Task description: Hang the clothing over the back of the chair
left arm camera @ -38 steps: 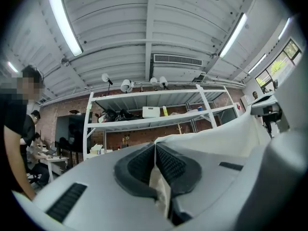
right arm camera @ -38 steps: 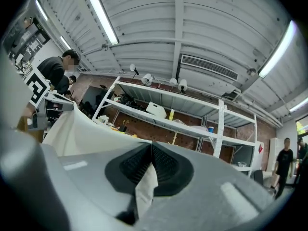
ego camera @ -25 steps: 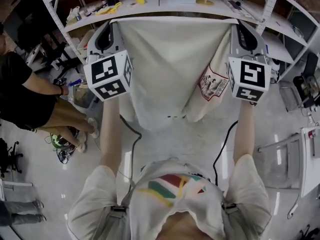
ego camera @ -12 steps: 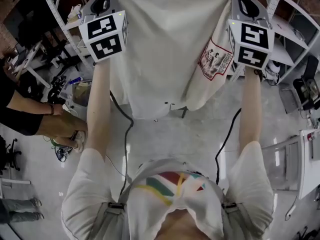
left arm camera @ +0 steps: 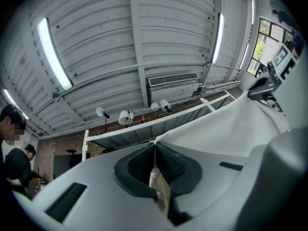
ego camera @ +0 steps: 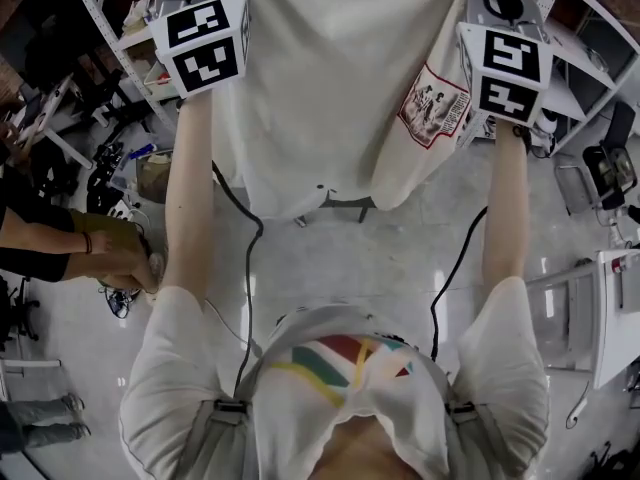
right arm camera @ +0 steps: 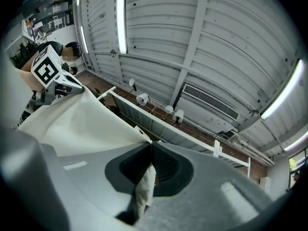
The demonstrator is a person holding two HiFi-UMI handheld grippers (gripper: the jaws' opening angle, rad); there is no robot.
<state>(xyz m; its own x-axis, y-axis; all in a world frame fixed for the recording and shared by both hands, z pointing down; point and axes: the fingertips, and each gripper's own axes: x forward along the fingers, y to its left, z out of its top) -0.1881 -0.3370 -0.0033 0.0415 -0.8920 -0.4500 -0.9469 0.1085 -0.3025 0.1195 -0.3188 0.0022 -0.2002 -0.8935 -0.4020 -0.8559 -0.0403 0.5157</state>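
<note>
A cream T-shirt (ego camera: pixel 320 88) with a red-edged print (ego camera: pixel 432 106) hangs spread out between my two raised grippers. In the head view only their marker cubes show, the left one (ego camera: pixel 200 43) and the right one (ego camera: pixel 508 68); the shirt's top edge runs off the frame. My left gripper (left arm camera: pixel 155 146) is shut on a pinch of the shirt's cloth (left arm camera: pixel 159 194). The right gripper (right arm camera: pixel 150 146) is likewise shut on a fold of the cloth (right arm camera: pixel 144 189). Both point up toward the ceiling. Dark furniture legs (ego camera: pixel 345 204) peek out below the hem; the rest is hidden behind the shirt.
Metal shelving stands at the left (ego camera: pixel 110 38) and at the right (ego camera: pixel 575 28). A person (ego camera: pixel 60 248) crouches on the floor at the left. A pale table edge (ego camera: pixel 610 313) sits at the right. Black cables (ego camera: pixel 250 258) hang from both grippers.
Both grippers have risen with the shirt, so its top edge has left the frame and its hem hangs higher. The person at the left has leaned lower.
</note>
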